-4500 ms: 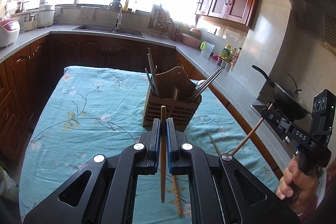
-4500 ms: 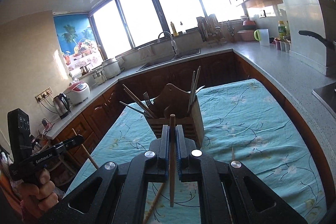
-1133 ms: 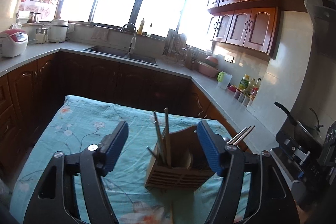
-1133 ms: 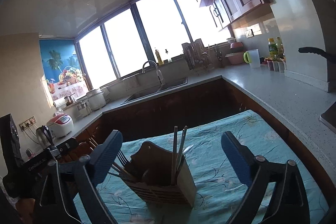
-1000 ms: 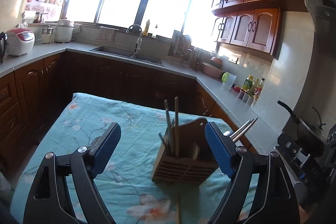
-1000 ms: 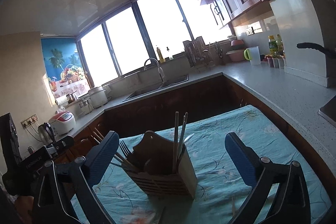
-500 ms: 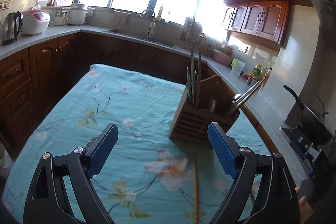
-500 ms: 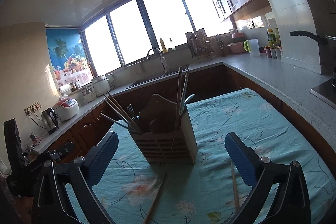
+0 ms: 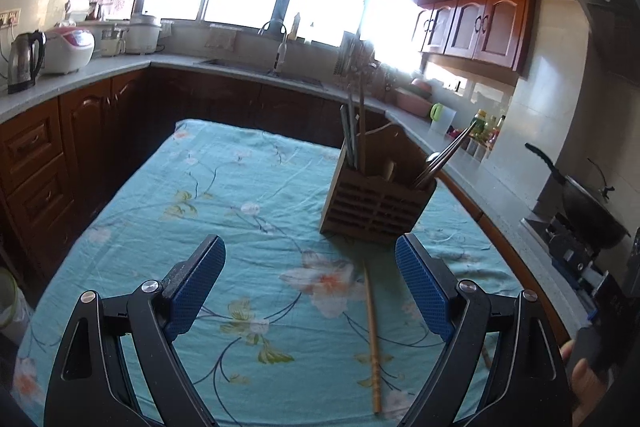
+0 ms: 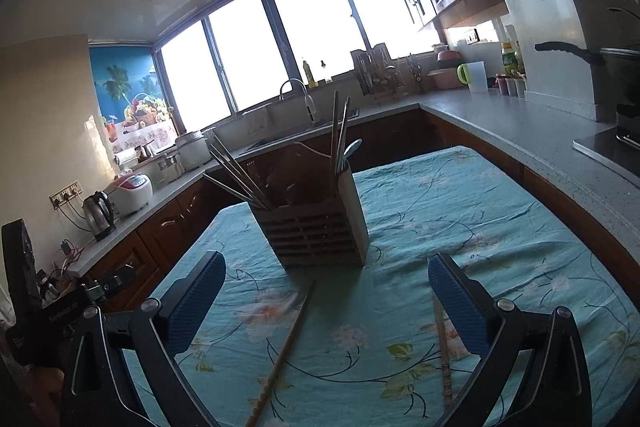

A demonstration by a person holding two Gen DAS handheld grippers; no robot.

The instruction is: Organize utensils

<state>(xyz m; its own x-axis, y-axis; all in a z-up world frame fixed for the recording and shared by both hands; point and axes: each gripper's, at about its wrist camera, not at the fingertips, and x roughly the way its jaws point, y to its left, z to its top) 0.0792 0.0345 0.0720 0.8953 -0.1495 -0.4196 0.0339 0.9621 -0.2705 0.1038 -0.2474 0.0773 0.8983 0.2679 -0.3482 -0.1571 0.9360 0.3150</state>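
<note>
A kitchen table under a teal floral cloth [image 9: 224, 195] bears the wooden utensil holder [image 9: 376, 203]. Just before it lie two loose chopsticks [image 10: 282, 351] — both the left gripper [image 9: 310, 287] and right gripper [image 10: 326, 301] gape wide, holding nothing.

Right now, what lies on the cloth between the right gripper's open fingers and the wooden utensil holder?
In the right wrist view, only two wooden chopsticks lie flat on the floral tablecloth between the right gripper and the utensil holder.

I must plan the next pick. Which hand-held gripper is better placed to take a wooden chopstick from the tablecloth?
Probably the left hand-held gripper: open, with one chopstick between its jaws. The right one has chopsticks toward either jaw.
</note>
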